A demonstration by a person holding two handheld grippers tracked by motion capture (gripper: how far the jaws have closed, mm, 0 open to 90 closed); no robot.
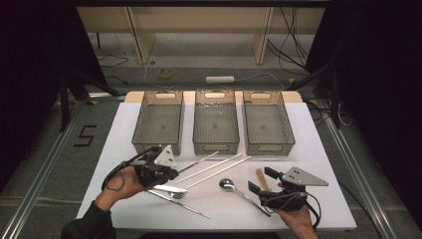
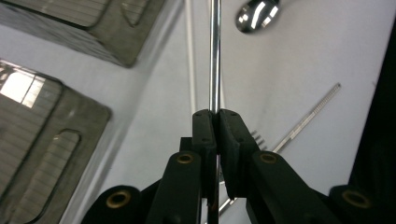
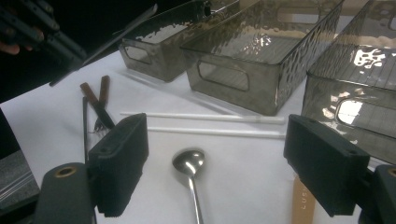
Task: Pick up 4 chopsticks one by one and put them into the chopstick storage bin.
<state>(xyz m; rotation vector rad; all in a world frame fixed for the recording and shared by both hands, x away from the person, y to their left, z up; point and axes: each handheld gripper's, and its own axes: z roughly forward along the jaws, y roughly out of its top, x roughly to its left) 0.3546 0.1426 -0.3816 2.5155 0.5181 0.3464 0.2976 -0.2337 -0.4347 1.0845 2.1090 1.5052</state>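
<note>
In the left gripper view, the knife [image 2: 215,56] clamped between the fingers [image 2: 204,135] runs off the top edge, its tip unseen. The fork [image 2: 299,126] on the counter [image 2: 299,60] is partly hidden behind those fingers. In the right gripper view, the spoon's [image 3: 189,163] handle is cut off at the bottom edge.

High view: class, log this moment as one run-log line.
left claw: shut on knife, lifted | right claw: open above spoon | bins: empty
</note>
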